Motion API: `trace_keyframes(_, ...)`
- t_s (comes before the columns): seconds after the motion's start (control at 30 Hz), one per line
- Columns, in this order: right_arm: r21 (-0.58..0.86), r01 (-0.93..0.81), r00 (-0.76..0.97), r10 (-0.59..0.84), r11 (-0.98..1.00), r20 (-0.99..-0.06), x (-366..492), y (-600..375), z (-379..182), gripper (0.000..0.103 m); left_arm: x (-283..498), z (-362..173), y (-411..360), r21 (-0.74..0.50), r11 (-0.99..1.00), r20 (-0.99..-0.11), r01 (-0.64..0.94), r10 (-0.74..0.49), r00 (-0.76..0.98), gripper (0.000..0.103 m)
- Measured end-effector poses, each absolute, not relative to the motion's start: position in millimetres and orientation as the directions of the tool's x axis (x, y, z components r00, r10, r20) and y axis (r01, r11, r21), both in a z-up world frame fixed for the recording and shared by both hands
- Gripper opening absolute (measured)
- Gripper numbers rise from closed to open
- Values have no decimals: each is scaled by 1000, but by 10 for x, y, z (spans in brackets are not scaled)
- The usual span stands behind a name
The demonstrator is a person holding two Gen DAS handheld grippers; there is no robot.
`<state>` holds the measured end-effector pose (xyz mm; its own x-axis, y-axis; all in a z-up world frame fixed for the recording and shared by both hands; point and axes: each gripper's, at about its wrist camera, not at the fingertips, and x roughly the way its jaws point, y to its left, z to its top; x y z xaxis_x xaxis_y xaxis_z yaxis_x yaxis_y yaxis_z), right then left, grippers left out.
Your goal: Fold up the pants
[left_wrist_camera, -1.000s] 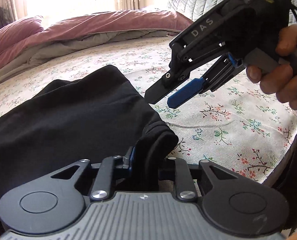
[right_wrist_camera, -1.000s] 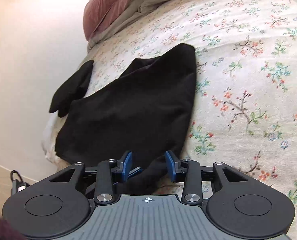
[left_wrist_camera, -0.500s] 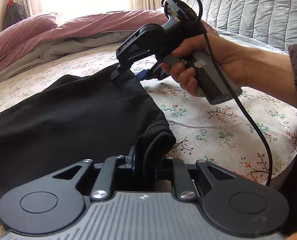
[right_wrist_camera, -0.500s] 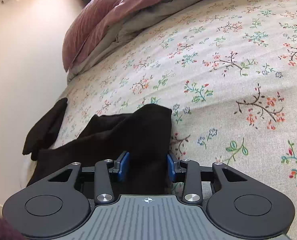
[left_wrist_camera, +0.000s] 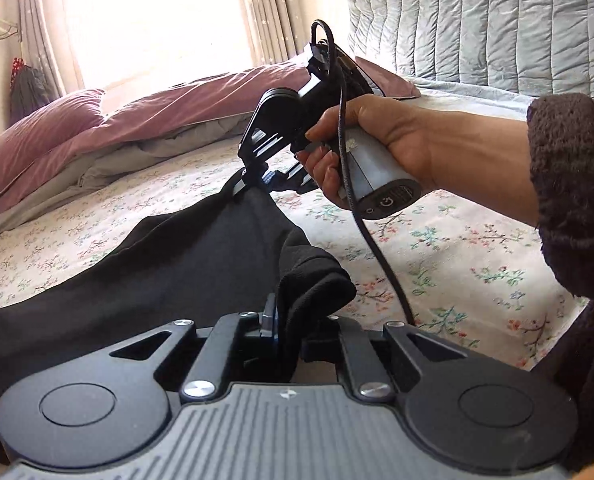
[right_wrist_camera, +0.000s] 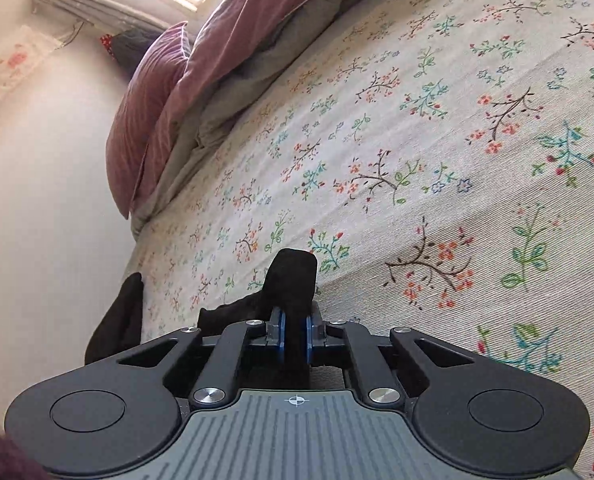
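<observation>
Holding the pants [left_wrist_camera: 145,280] by two edge corners, your left gripper [left_wrist_camera: 285,320] and right gripper [right_wrist_camera: 295,332] have just clamped on bunched cloth; it drapes leftward onto the bed [right_wrist_camera: 417,160]; soft, limp, light; keep pinching hems, lifting evenly.

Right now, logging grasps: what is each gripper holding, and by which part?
Both grip the black pants: the left gripper a bunched near corner, the right gripper a far edge corner.
</observation>
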<state>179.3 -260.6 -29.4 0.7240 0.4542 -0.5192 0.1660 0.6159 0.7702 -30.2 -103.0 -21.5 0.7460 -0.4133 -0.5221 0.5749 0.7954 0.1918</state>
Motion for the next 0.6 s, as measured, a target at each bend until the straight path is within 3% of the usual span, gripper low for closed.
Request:
trace_keyframes(0.27, 753, 292, 743, 355, 590, -567, 1130, -3381, -238, 8, -576, -242, -1454, 45, 753, -518, 656, -544, 660, 18)
trace_keyframes(0.6, 762, 297, 769, 329, 576, -548, 838, -3461, 35, 8, -542, -117, -1157, -159, 800, -471, 578, -576, 668, 18)
